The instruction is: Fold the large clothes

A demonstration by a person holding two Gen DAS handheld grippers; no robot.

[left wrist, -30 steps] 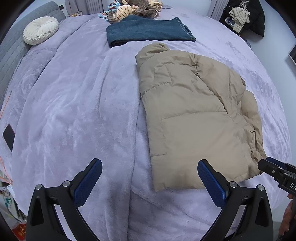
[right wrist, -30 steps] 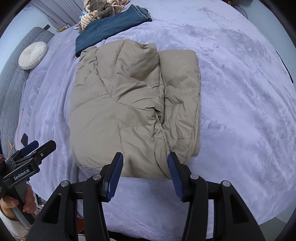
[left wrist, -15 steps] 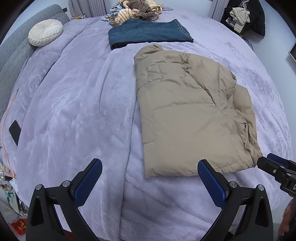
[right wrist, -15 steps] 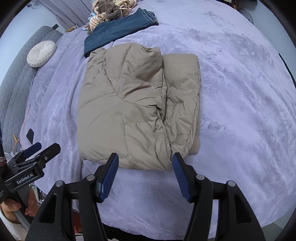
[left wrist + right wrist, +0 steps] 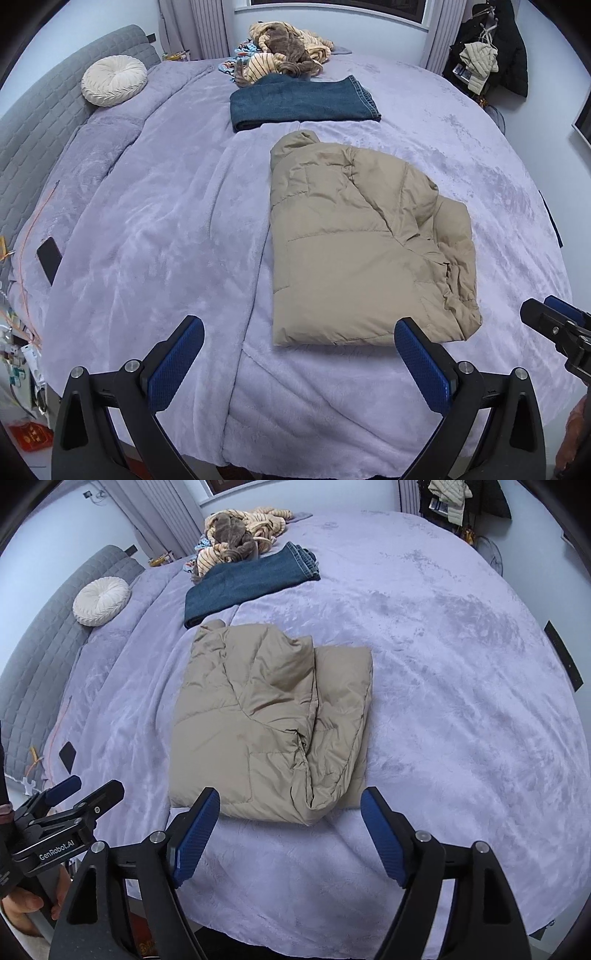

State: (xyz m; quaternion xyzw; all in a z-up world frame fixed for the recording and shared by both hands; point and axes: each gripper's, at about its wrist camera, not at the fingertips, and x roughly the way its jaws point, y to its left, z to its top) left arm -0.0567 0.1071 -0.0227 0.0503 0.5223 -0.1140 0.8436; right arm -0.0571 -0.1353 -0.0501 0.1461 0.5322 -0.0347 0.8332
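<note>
- Left wrist view showed the folded tan puffer jacket lying flat on the lilac bedspread, just below folded jeans.
- Left gripper hung above the bed edge, jaws wide, nothing between them.
- Right gripper hung over the jacket's near hem, jaws opening, empty.

Tan puffer jacket is lying folded on the lavender fleece blanket, nothing touching it. The left gripper hangs above the near edge of the bed, jaws spread wide with only blanket between them. Folded jeans sit just past the jacket's collar, a heap of clothes behind them, and a round cream cushion by the grey headboard.
</note>
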